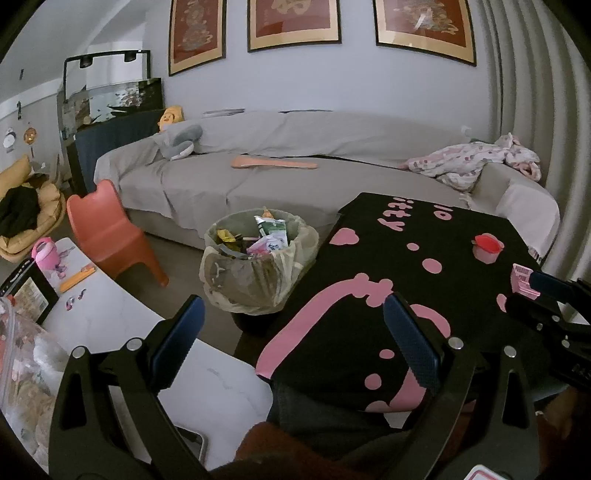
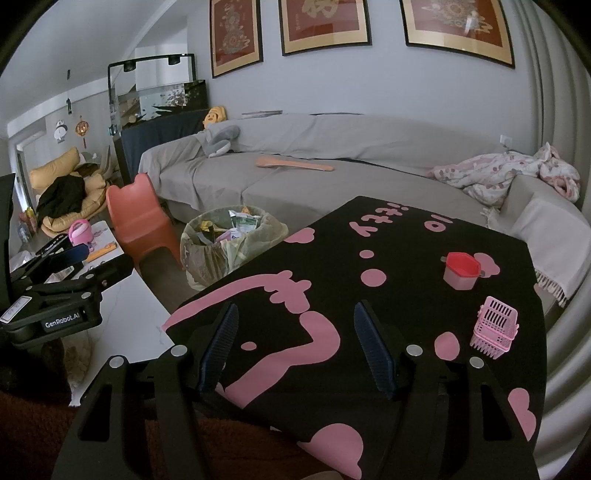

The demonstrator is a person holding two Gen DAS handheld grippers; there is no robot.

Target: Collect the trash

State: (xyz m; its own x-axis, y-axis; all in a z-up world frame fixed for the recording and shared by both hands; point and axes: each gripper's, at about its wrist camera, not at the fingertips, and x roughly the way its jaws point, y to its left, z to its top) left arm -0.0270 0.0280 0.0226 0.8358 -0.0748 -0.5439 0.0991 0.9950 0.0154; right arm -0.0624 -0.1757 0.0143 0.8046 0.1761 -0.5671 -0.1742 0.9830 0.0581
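Both grippers, left gripper [image 1: 295, 325] and right gripper [image 2: 295, 343], hover wide and empty over the black table [image 2: 369, 229]; bin [image 1: 258, 258] sits just beside it, already full, so approach low and square

Home living rm: grey covered sofa [image 1: 295, 162] ahead of the tool, framed pics [image 1: 293, 22] on wall above, fish tank [image 1: 110, 99] far left, kid's orange chair [image 1: 110, 232] w/ lined trash bin [image 1: 258, 262] just beyond.

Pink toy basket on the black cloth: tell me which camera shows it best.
The right wrist view. There the pink toy basket lies whole and unobstructed on the black cloth, right of the open right tool. The left wrist view catches only a pink sliver, partly hidden behind the right tool.
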